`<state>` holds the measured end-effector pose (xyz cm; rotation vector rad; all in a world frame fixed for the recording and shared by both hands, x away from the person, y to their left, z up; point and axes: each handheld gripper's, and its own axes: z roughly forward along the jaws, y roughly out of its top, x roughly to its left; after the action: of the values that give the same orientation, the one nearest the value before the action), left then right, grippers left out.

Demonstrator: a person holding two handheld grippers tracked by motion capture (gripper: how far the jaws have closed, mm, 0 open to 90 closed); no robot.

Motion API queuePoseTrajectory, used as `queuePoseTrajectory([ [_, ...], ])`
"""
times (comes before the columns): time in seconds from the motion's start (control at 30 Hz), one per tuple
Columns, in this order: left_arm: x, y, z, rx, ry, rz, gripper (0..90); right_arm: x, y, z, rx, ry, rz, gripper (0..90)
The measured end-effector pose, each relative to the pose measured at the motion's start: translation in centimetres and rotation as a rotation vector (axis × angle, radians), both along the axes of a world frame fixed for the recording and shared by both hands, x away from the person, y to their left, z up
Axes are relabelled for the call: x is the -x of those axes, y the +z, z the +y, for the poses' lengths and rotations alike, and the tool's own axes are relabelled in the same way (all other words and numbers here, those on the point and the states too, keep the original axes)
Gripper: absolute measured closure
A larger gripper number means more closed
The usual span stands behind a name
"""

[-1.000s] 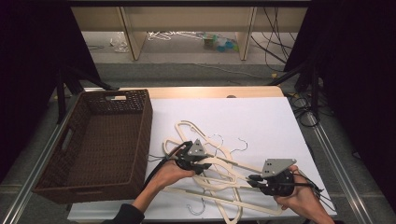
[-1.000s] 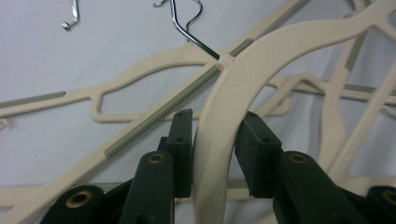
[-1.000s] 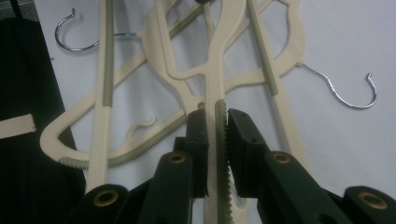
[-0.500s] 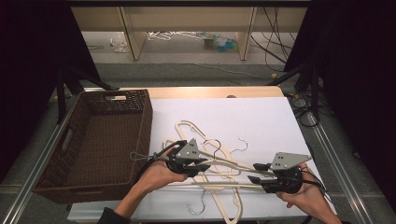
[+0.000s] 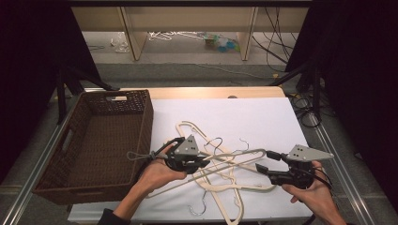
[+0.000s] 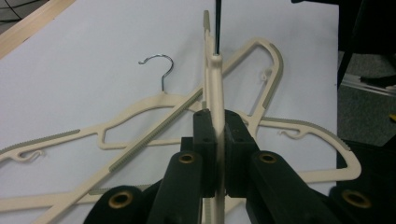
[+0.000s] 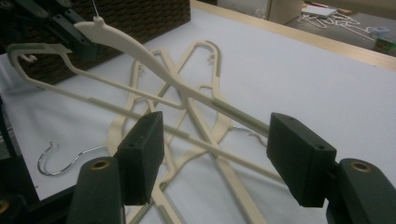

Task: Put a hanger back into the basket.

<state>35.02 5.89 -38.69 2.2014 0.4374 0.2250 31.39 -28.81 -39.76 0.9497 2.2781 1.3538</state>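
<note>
While the left gripper [image 5: 202,162] is pinching the raised hanger [image 5: 234,158] at its neck, the right gripper [image 5: 265,161] is standing spread, its jaws having just been opening.
Hanger is hovering over the hanger pile [image 5: 220,192] near the tabletop's [image 5: 263,117] front edge, beside the basket [image 5: 84,140]; it's looking light, stiff, smooth plastic, likely swinging, so gripping at the neck or shoulder seems safest.

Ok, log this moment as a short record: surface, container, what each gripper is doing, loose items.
surface: white table
container: brown wicker basket, at table's left
left gripper: shut on the raised hanger near its neck
right gripper: jaws have just been opening, pads clear of the raised hanger's bars passing between them
loose items: pile of cream hangers lying crossed on the table
</note>
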Motion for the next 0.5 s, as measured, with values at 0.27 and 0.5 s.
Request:
queuePoseTrajectory([
  [0.27,-0.8,1.4,0.3,-0.021,0.066,0.043,85.4,0.2,-0.8,0.4,0.023,0.026,0.016,38.2],
  [0.5,-1.7,5.0,1.0,-0.020,0.095,0.006,85.5,0.2,-1.0,0.2,0.022,0.028,0.017,38.2],
])
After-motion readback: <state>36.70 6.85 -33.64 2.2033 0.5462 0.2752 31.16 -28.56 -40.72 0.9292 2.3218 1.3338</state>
